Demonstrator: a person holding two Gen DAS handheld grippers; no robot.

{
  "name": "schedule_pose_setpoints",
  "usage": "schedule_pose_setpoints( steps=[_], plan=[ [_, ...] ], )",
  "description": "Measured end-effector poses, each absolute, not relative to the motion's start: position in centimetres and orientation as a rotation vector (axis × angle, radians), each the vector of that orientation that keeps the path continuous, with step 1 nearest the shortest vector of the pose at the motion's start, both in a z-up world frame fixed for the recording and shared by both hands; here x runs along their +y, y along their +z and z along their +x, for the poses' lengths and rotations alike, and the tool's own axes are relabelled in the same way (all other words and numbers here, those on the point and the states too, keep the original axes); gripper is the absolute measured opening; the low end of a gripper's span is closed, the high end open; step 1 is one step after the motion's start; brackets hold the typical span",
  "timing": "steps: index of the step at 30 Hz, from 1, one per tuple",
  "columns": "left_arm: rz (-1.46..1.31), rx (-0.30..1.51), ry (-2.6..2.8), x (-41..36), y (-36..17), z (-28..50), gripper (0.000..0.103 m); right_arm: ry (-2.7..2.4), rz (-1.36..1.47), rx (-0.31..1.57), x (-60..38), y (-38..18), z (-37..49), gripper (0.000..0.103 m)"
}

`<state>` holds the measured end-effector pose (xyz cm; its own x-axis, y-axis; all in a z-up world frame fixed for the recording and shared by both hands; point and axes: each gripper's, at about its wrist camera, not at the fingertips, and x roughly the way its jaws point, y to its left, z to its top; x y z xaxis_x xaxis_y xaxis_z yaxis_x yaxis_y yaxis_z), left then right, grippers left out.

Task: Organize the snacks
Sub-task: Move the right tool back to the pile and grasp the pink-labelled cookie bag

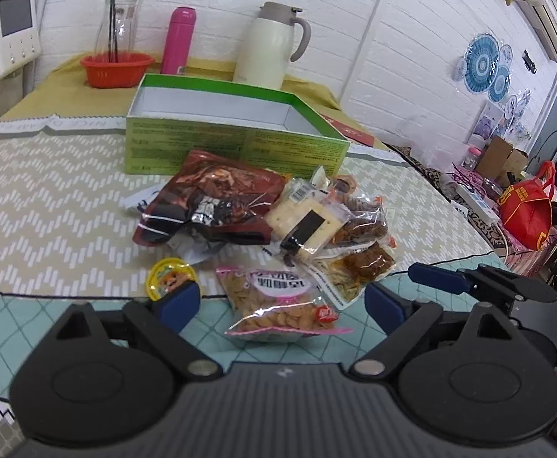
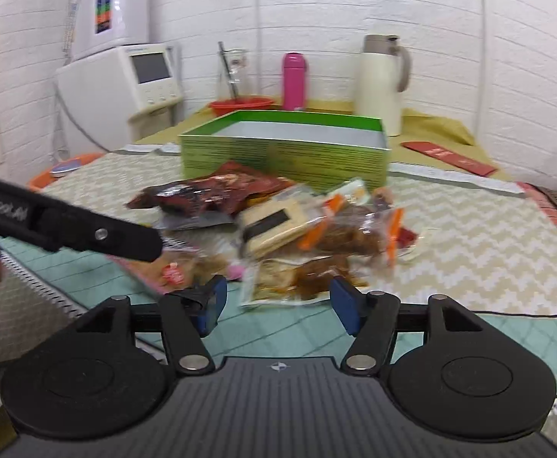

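A pile of snack packets lies on the table in front of an open, empty green box (image 1: 236, 141). In the left wrist view my left gripper (image 1: 283, 305) is open, its blue pads either side of a pink-edged bag of nuts (image 1: 278, 305). Behind it lie a dark red bag (image 1: 217, 198), a cracker pack (image 1: 309, 221), brown snack packs (image 1: 366, 263) and a small yellow cup (image 1: 171, 278). My right gripper (image 2: 278, 301) is open just short of a brown snack pack (image 2: 305, 274). The green box (image 2: 286, 152) stands behind the pile.
A cream thermos jug (image 1: 271, 45), pink bottle (image 1: 179, 38), glass jar and red bowl (image 1: 116, 68) stand behind the box. A red bag (image 1: 526, 210) sits off the table's right edge. The left gripper's arm (image 2: 68, 225) crosses the right wrist view's left side.
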<state>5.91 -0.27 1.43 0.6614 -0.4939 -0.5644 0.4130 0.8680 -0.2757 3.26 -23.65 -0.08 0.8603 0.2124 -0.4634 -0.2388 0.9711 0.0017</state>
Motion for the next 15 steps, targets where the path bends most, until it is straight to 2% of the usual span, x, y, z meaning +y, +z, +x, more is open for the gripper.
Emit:
schedule_pose_setpoints(
  steps=[1,3,6,9,15],
  plan=[
    [-0.12,0.672,-0.519,-0.5,1.5,5.9,0.079,0.24,-0.051,0.474,-23.8,0.0,3.2,0.099],
    [-0.109,0.674,-0.523,-0.9,1.4,6.2,0.07,0.256,-0.052,0.464,-23.9,0.2,2.9,0.099],
    [-0.076,0.688,-0.484,-1.7,0.7,7.0,0.07,0.249,-0.075,0.47,-23.9,0.1,2.6,0.099],
    [-0.09,0.727,-0.519,-1.8,-0.3,7.5,0.056,0.235,-0.063,0.496,-24.3,-0.1,2.7,0.099],
    [-0.084,0.716,-0.538,-0.5,-0.8,6.4,0.055,0.249,-0.056,0.515,-23.9,-0.5,3.0,0.099]
  ],
)
